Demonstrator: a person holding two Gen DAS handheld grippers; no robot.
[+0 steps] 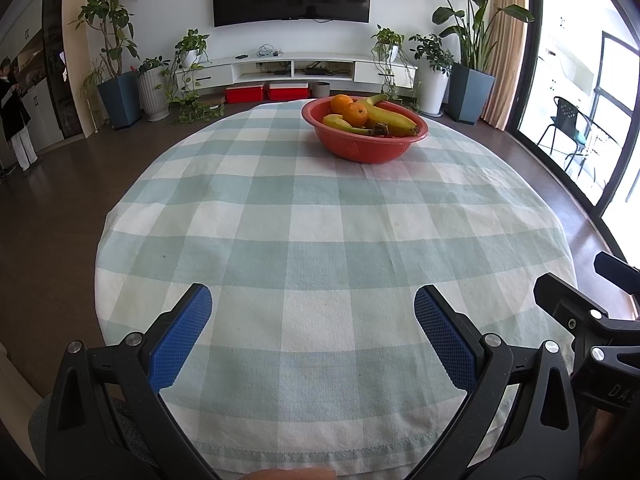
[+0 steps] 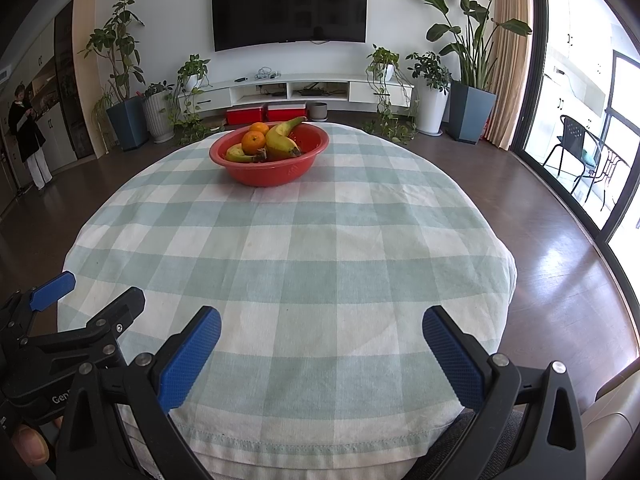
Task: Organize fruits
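You hold both grippers low over the near edge of a round table covered by a green-and-white checked tablecloth. The left gripper has its jaws spread wide, and nothing sits between its blue pads. The right gripper is likewise spread wide and holds nothing; only bare cloth shows between its fingers.

The red bowl stands on the far part of the table, well apart from both grippers. It contains all the fruit in view: two oranges touching each other at the back left, a large banana lying across the bowl, and a smaller banana at the front left beside the oranges. No fruit lies on the cloth.

Compare the two views:
- The left wrist view places the bowl right of centre and shows the large banana along its full length. It also shows part of the right gripper's black frame at the right edge.
- The right wrist view places the bowl left of centre and shows the large banana end-on, its dark stem end toward you. At the lower left it shows the left gripper from the side, jaws apart, and a thumb on the handle.

Both views show a person standing at the far left of the room, beyond the table.
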